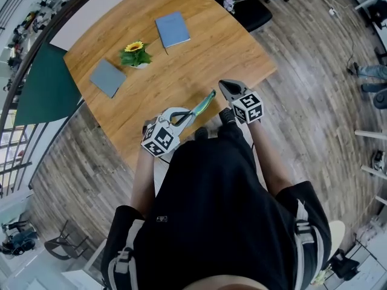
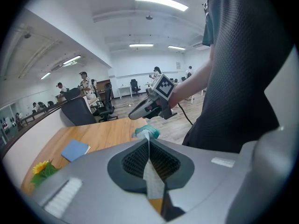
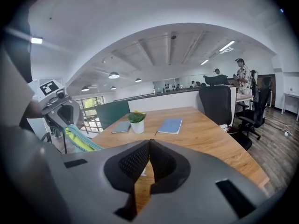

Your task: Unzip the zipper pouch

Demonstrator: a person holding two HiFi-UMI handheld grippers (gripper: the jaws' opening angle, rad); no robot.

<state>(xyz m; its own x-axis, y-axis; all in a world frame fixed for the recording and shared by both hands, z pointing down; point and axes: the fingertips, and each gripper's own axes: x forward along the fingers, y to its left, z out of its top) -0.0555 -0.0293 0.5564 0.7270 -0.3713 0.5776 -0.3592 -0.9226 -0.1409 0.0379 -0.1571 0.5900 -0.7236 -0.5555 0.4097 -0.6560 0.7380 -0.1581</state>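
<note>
A teal and yellow-green zipper pouch [image 1: 202, 106] hangs over the near edge of the wooden table [image 1: 205, 53]. My left gripper [image 1: 186, 116] is shut on one end of it; in the left gripper view a thin pale strip of the pouch [image 2: 145, 132] is pinched between the jaws. My right gripper [image 1: 223, 84] sits just right of the pouch's far end, its jaws shut, and I see nothing held between them. The right gripper view shows the pouch [image 3: 80, 140] off to the left, apart from the right gripper [image 3: 149, 142].
On the table stand a small potted sunflower [image 1: 136, 54], a blue notebook [image 1: 172, 29] and a grey notebook [image 1: 107, 77]. A black office chair [image 1: 245, 8] is at the far side. A dark green panel [image 1: 42, 86] stands left of the table.
</note>
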